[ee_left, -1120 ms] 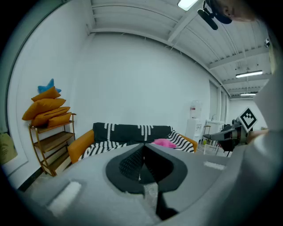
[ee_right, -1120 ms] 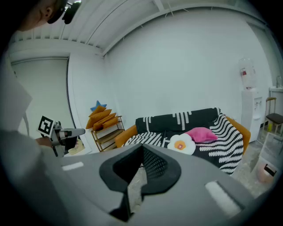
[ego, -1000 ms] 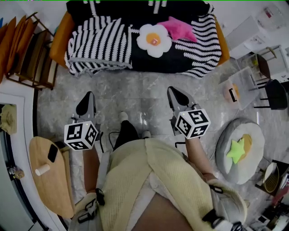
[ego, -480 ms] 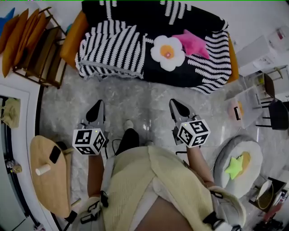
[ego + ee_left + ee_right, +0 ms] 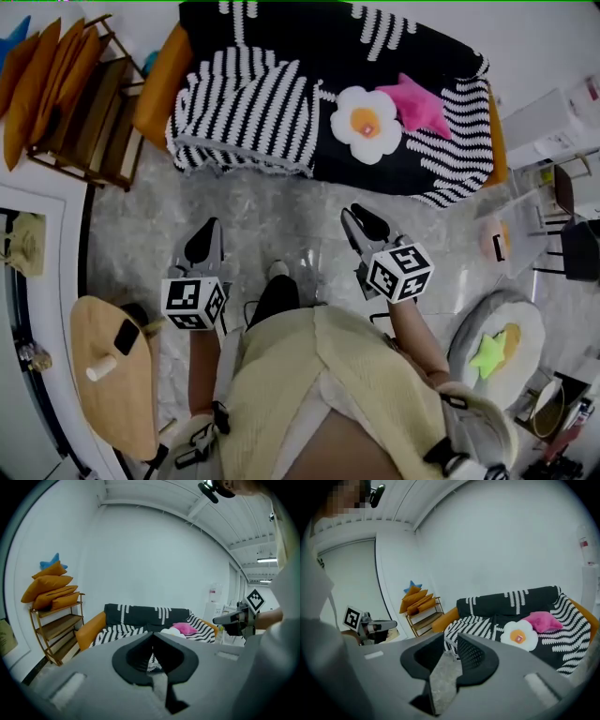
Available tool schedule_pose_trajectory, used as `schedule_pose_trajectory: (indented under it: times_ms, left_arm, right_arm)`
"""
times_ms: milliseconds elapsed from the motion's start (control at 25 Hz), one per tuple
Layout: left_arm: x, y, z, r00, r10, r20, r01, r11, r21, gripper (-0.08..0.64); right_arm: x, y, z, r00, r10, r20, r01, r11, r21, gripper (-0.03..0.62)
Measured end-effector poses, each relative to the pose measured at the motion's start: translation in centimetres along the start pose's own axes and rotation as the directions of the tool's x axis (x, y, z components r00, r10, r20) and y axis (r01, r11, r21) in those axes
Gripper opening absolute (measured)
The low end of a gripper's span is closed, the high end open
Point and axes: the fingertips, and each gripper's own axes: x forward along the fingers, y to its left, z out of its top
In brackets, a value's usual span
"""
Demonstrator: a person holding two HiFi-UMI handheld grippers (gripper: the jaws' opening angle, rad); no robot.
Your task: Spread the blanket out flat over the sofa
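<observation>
Pulling at the blanket (image 5: 272, 103) while two cushions lie on it looks like the main risk. The flower cushion (image 5: 366, 124) and the pink star cushion (image 5: 412, 101) sit on its dark middle, so a tug would probably drag or tip them onto the floor (image 5: 281, 211). The blanket already covers the sofa (image 5: 155, 89), though its striped left part is bunched at the seat's front edge. A pinch on only one layer there could leave the fold in place.

Both grippers hang over the floor, well short of the sofa. The left gripper (image 5: 208, 230) has its fingers (image 5: 136, 656) together and holds nothing. The right gripper (image 5: 352, 220) has just been opening its fingers (image 5: 471, 656) to a narrow gap, with nothing between them.

A wooden rack (image 5: 89, 127) stands just left of the sofa, and a round floor cushion (image 5: 497, 337) lies to the right. Nothing blocks the approach.
</observation>
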Motion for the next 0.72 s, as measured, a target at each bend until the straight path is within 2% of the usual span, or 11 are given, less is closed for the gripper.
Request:
schedule_pose_trajectory:
  times_ms: [240, 520, 600, 720]
  left_arm:
    - [1.6, 3.6, 0.1, 1.000, -0.005, -0.023, 0.005, 1.000, -0.002, 0.006]
    - [4.0, 5.7, -0.3, 0.999, -0.017, -0.032, 0.017, 1.000, 0.017, 0.006]
    - [4.9, 5.9, -0.3, 0.999, -0.019, -0.030, 0.019, 1.000, 0.004, 0.006]
    - [6.8, 6.1, -0.1, 1.000, -0.021, -0.011, 0.021, 0.998, -0.055, 0.006]
  right_arm:
    - [4.1, 0.2, 0.1, 1.000, -0.001, -0.023, 0.001, 1.000, 0.017, 0.117]
    - [6.4, -1.3, -1.5, 0.997, -0.054, -0.048, 0.056, 0.998, 0.041, 0.143]
    - [7.3, -2.1, -2.0, 0.996, -0.062, -0.062, 0.065, 0.997, 0.051, 0.151]
    - [9.6, -3.5, -2.6, 0.995, -0.065, -0.081, 0.069, 0.996, 0.055, 0.164]
